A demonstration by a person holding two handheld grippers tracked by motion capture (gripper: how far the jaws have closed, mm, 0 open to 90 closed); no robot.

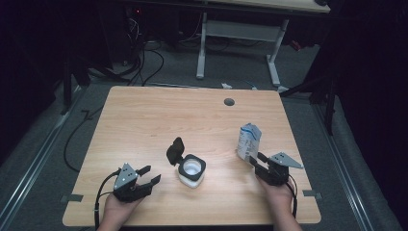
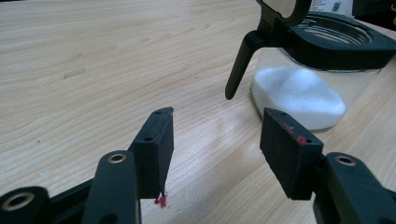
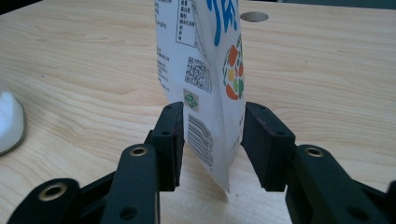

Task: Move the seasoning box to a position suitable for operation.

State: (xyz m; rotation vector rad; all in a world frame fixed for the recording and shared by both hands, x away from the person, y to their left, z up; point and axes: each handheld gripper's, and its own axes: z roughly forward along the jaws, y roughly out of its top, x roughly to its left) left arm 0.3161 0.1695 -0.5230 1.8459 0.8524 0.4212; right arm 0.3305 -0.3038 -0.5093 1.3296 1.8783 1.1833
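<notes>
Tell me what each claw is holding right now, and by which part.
Nothing is held. The right claw stands open around the lower part of the upright pouch, its pads off it. The left claw is open, short of the jar.

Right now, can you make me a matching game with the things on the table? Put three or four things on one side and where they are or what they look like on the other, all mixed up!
Things:
1. jar
2. bag
3. jar's lid
4. left gripper

Descriptions:
A. black and flipped open
B. standing upright between the right gripper's open jaws
C. clear, with white powder inside
D. open, with nothing between its jaws

Right pairs: 1-C, 2-B, 3-A, 4-D
</notes>
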